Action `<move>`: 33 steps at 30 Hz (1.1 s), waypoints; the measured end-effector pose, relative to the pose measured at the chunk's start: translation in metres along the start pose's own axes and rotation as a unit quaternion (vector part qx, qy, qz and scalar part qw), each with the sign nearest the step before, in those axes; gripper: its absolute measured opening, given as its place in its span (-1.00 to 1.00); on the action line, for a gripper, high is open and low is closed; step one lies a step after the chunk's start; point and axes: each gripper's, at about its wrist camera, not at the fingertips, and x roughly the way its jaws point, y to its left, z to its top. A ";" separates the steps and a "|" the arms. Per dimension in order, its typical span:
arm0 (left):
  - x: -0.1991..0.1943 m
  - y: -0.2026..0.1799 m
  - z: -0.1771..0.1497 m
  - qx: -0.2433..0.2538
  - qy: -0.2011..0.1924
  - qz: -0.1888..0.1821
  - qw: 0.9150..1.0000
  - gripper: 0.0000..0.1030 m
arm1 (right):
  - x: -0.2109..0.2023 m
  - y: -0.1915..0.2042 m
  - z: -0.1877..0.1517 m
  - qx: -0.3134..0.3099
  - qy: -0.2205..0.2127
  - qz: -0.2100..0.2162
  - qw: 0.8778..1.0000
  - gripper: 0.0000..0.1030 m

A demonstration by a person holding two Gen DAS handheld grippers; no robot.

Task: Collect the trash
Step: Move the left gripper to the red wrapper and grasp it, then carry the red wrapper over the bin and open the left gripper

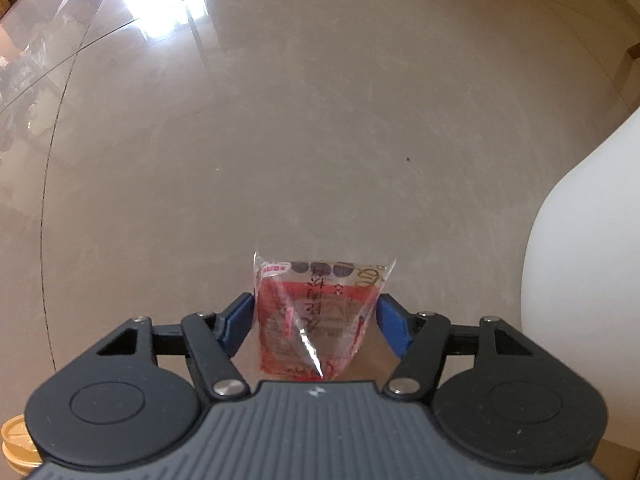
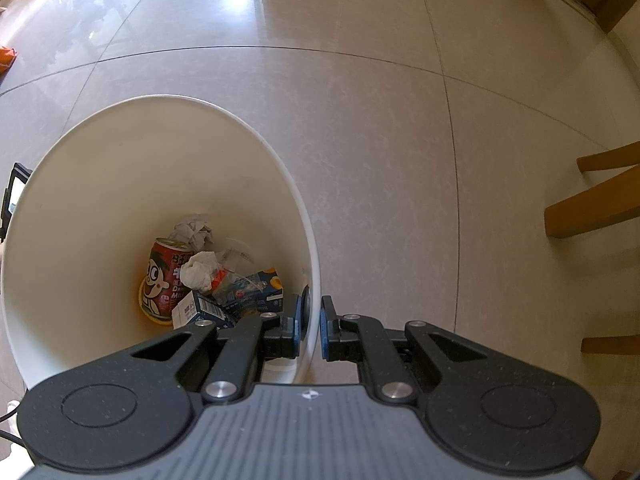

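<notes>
Now your left gripper [image 1: 316, 320] pinches the wrapper [image 1: 316, 316], low centre of frame; your right gripper [image 2: 310, 328] clamps the bin [image 2: 160, 104] rim. Next, I'd judge: carry it over, drop it in.

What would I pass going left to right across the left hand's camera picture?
Gold lid at the bottom corner → left gripper's blue finger → red plastic wrapper between the fingers → other blue finger → white bin.

Tiled floor [image 2: 400, 140] — wooden chair legs [image 2: 592, 208], perhaps.
</notes>
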 end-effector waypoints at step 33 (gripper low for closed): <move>-0.171 -0.012 0.034 0.068 -0.044 -0.017 0.997 0.20 | 0.000 -0.003 0.004 0.014 0.007 0.004 1.000 -0.79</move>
